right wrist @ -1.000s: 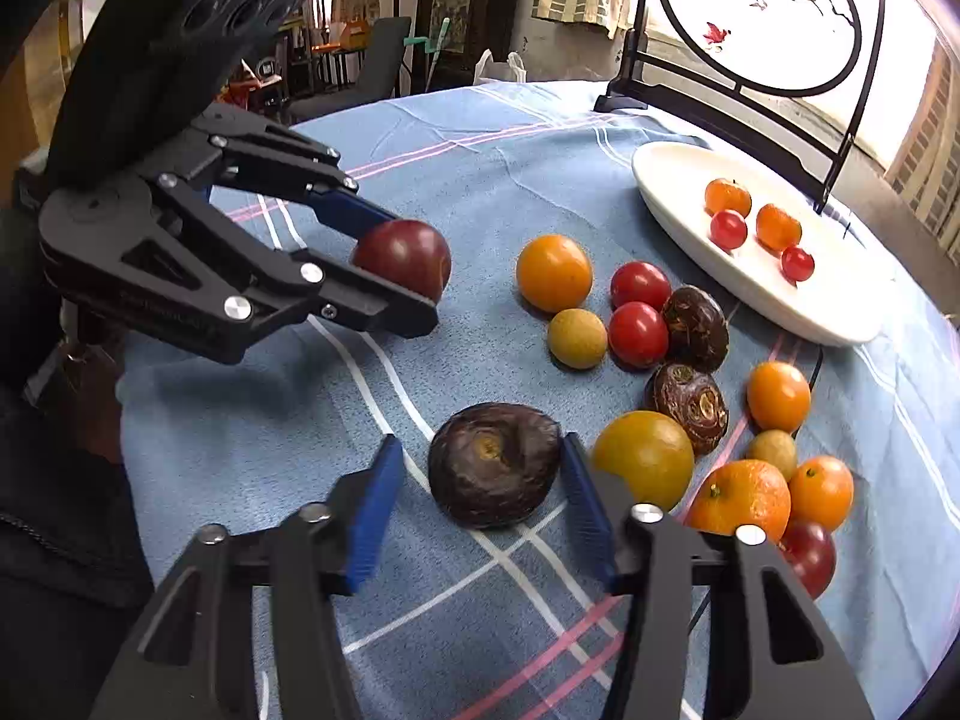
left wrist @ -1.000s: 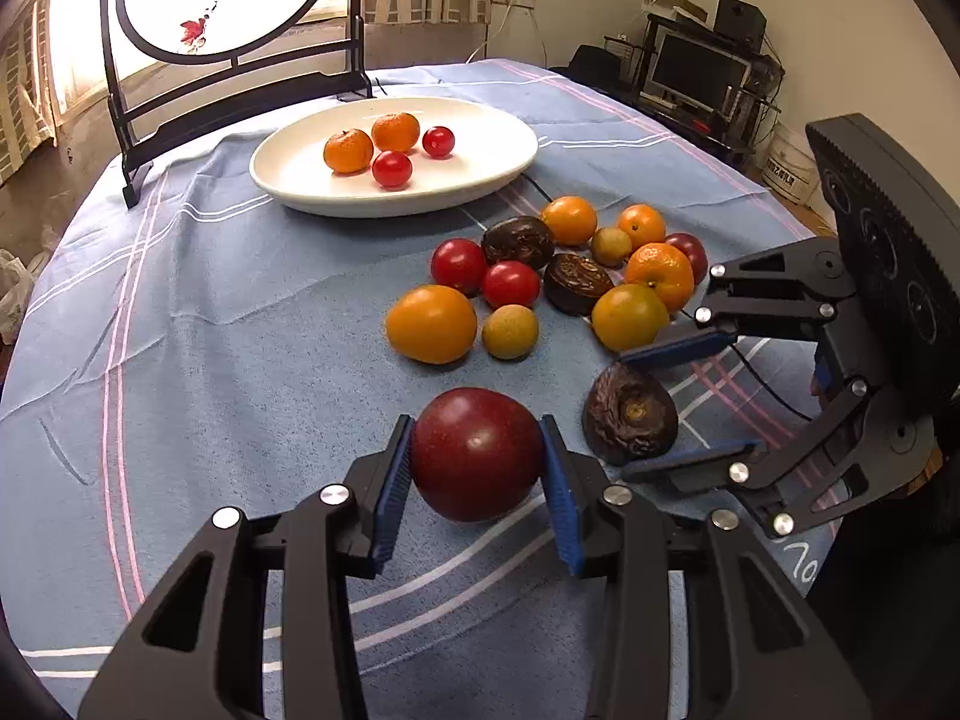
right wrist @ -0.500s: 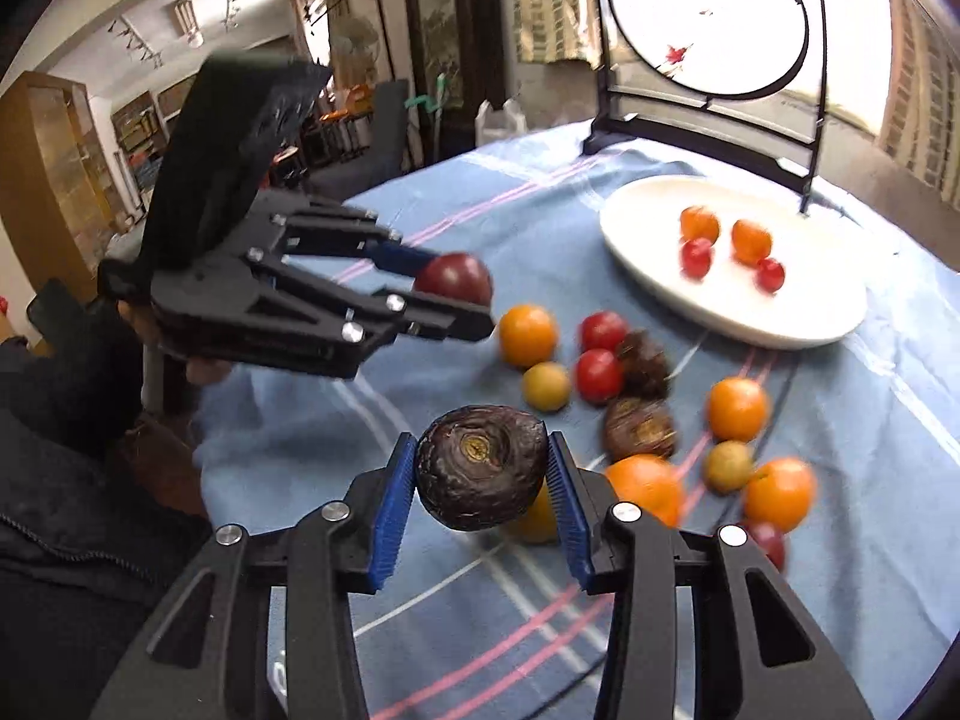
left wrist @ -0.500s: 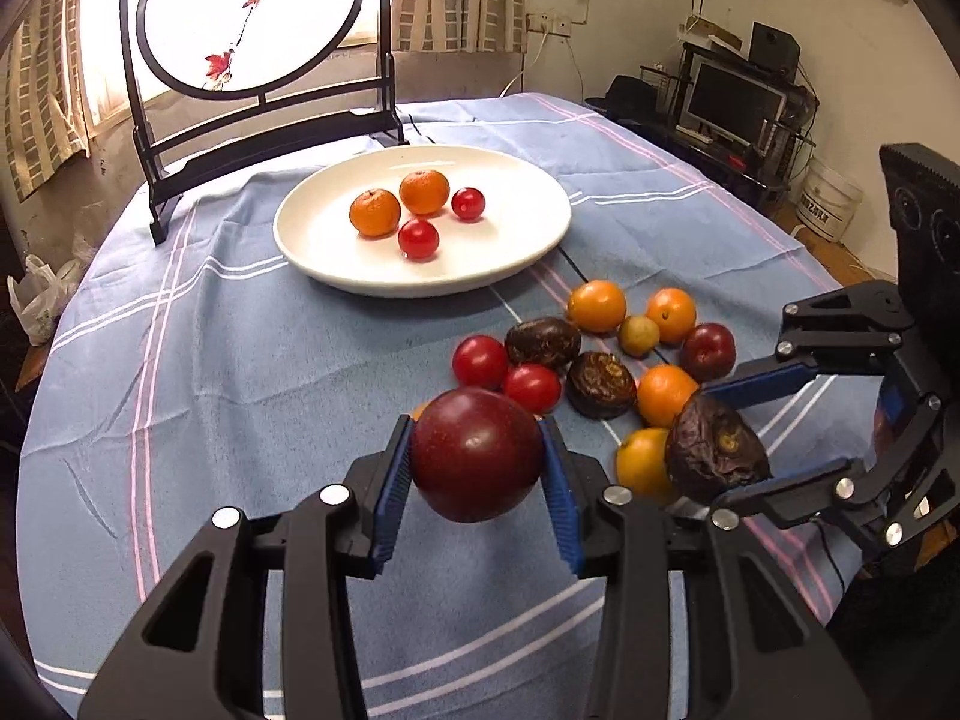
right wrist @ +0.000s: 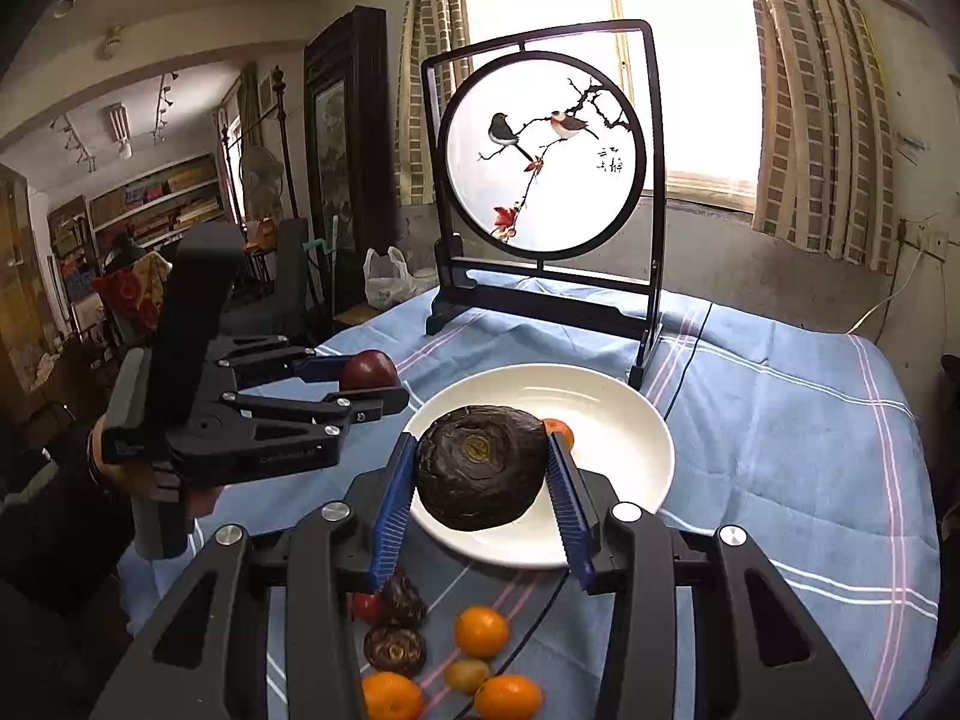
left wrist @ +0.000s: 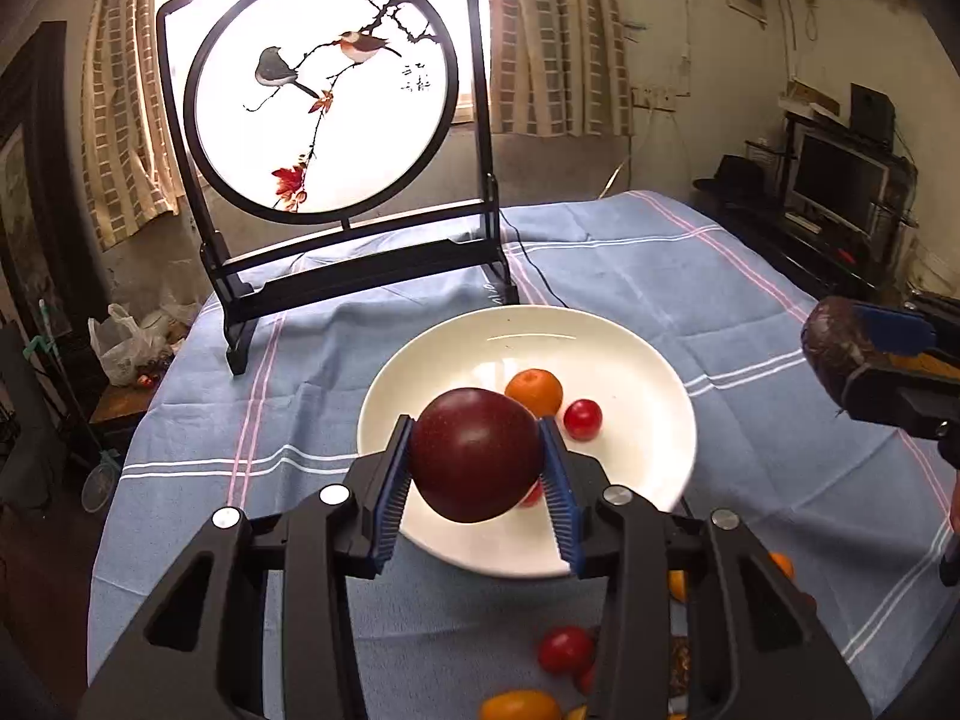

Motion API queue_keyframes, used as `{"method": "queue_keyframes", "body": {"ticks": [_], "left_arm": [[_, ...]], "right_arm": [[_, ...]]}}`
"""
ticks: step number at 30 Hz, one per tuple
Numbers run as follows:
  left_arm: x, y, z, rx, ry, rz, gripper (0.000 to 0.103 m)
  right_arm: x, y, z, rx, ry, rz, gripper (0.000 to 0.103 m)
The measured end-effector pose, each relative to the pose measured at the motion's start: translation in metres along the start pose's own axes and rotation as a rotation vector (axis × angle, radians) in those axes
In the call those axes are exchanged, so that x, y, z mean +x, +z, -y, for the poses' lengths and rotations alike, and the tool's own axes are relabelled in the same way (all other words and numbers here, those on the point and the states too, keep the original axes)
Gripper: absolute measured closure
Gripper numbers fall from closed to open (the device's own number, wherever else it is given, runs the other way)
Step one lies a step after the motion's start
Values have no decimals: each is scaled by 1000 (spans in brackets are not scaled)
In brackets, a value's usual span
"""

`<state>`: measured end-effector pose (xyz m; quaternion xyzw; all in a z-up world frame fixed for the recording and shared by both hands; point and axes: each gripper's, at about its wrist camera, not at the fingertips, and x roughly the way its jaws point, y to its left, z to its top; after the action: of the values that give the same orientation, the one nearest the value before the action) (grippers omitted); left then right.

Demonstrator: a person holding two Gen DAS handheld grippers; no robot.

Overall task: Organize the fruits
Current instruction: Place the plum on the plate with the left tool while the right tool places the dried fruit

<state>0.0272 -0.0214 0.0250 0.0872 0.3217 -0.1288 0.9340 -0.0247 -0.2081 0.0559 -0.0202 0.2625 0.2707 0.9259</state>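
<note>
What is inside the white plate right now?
The white plate holds an orange mandarin and a cherry tomato. The dark red plum in the left tongs covers the rest.

Left wrist view: close above the desk (left wrist: 600,252), facing the white plate (left wrist: 654,360) and bird screen (left wrist: 324,120). Right wrist view: same heading, further right. Shared: plate (right wrist: 624,420), screen (right wrist: 543,162), desk (right wrist: 780,396).

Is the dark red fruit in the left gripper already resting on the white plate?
No: the left gripper holds the dark red fruit in the air above the white plate.
</note>
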Motion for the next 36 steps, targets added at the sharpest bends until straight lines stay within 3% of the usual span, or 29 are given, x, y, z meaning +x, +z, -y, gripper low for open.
{"method": "queue_keyframes", "body": {"ticks": [13, 24, 36], "left_arm": [[63, 15, -17, -40, 75, -23, 63], [90, 2, -20, -46, 44, -83, 63], [96, -1, -19, -33, 47, -98, 63]], "right_arm": [[65, 29, 29, 57, 35, 11, 59], [91, 10, 42, 80, 34, -35, 59], [109, -2, 47, 85, 7, -92, 59]]}}
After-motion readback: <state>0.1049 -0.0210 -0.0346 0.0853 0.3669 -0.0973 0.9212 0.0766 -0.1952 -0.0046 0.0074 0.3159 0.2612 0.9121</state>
